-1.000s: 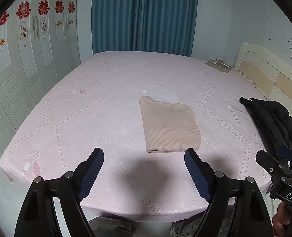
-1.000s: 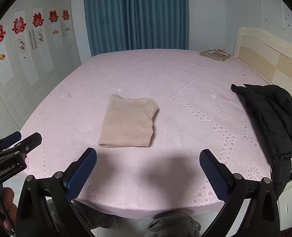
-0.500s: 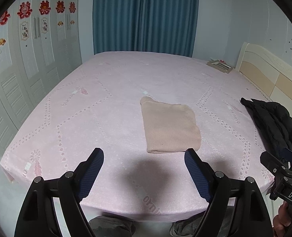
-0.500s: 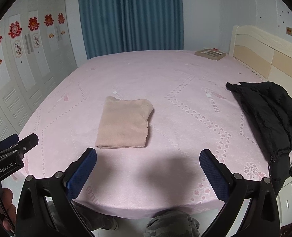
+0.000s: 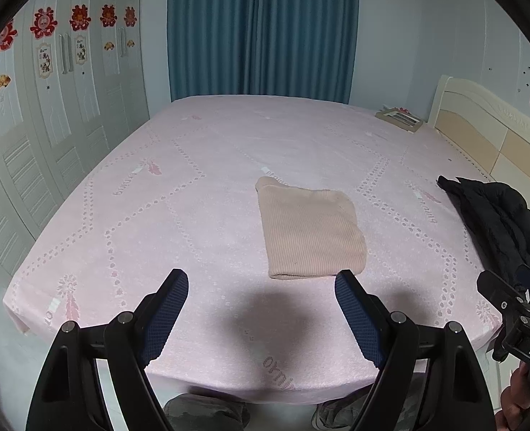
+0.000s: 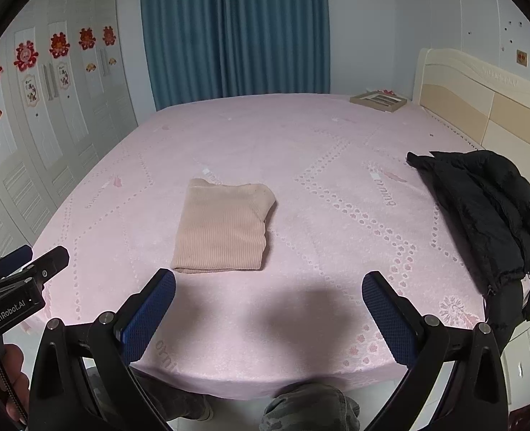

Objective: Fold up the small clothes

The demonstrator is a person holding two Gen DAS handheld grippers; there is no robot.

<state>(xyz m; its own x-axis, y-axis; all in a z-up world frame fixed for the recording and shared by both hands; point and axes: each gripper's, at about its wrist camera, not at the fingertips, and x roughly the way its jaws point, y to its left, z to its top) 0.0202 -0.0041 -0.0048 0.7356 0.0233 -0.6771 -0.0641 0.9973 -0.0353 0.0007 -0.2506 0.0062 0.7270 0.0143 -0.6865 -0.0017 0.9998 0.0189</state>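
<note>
A beige ribbed garment (image 5: 310, 230) (image 6: 223, 228) lies folded into a neat rectangle on the pink bed cover (image 5: 179, 194) (image 6: 336, 186), toward the bed's near side. My left gripper (image 5: 261, 282) hovers open over the bed's near edge, short of the garment, with nothing between its blue pads. In the right wrist view my right gripper (image 6: 268, 283) is likewise open and empty, held back from the garment's near edge. Each gripper shows at the edge of the other's view: the right gripper (image 5: 516, 309) and the left gripper (image 6: 21, 269).
A black puffy jacket (image 5: 498, 222) (image 6: 487, 208) lies bunched at the bed's right edge. A flat framed tray (image 5: 401, 118) (image 6: 378, 100) sits at the far right corner by the headboard (image 6: 480, 100). White wardrobe doors stand left, teal curtains behind. The person's shoes show below.
</note>
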